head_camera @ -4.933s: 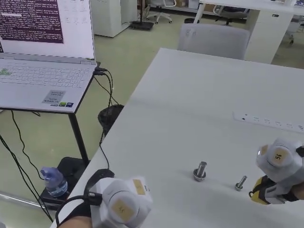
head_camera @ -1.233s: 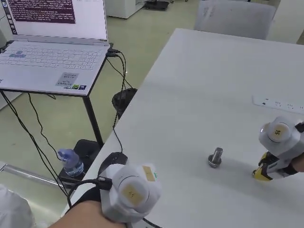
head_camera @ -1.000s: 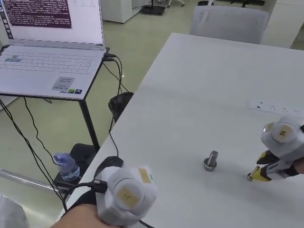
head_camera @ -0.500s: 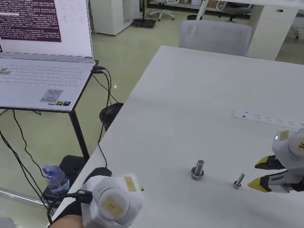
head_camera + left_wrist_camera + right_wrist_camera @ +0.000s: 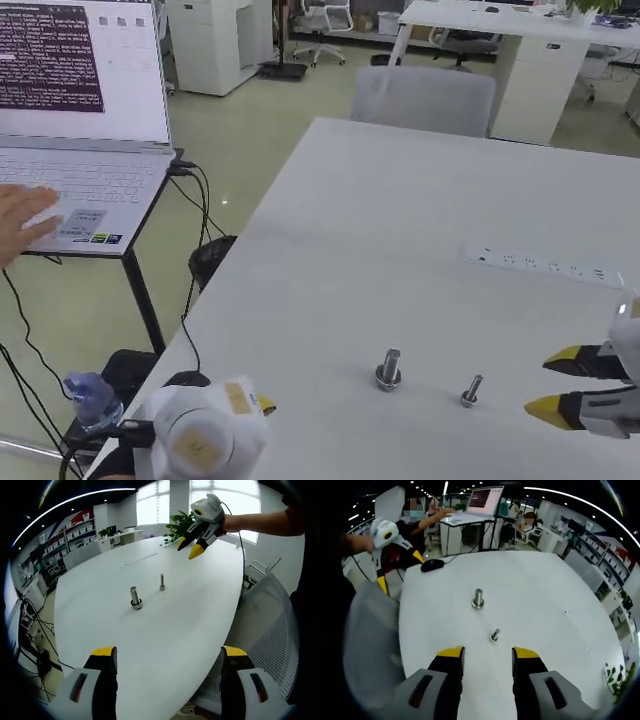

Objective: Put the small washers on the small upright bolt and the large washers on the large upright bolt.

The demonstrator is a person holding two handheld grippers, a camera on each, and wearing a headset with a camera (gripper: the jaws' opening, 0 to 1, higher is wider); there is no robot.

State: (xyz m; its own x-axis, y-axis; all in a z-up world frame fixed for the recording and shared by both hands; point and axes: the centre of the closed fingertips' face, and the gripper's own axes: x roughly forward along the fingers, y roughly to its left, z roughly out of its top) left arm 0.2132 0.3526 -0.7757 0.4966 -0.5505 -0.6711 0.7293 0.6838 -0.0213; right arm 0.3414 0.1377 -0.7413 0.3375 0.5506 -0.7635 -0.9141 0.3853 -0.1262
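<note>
Two bolts stand upright on the white table (image 5: 400, 230): a large bolt (image 5: 388, 369) with a wide base and, to its right, a small bolt (image 5: 470, 390). My right gripper (image 5: 556, 381) hovers open just right of the small bolt, nothing between its yellow tips. In the right gripper view the small bolt (image 5: 494, 635) sits just beyond my open right gripper (image 5: 488, 655), the large bolt (image 5: 478, 599) farther on. My left gripper (image 5: 169, 655) is open wide at the table's near edge, facing the large bolt (image 5: 135, 597) and small bolt (image 5: 162, 582).
A white power strip (image 5: 540, 267) lies behind the bolts. A laptop (image 5: 80, 150) on a stand is at the left with a person's hand (image 5: 20, 215) on it. A grey chair (image 5: 425, 98) stands at the far end. A black mouse (image 5: 431, 565) lies near the table's corner.
My right gripper, at the small bolt a second ago with its tips close together, has drawn back to the right and opened. The small bolt stands free. A hand has come onto the laptop.
</note>
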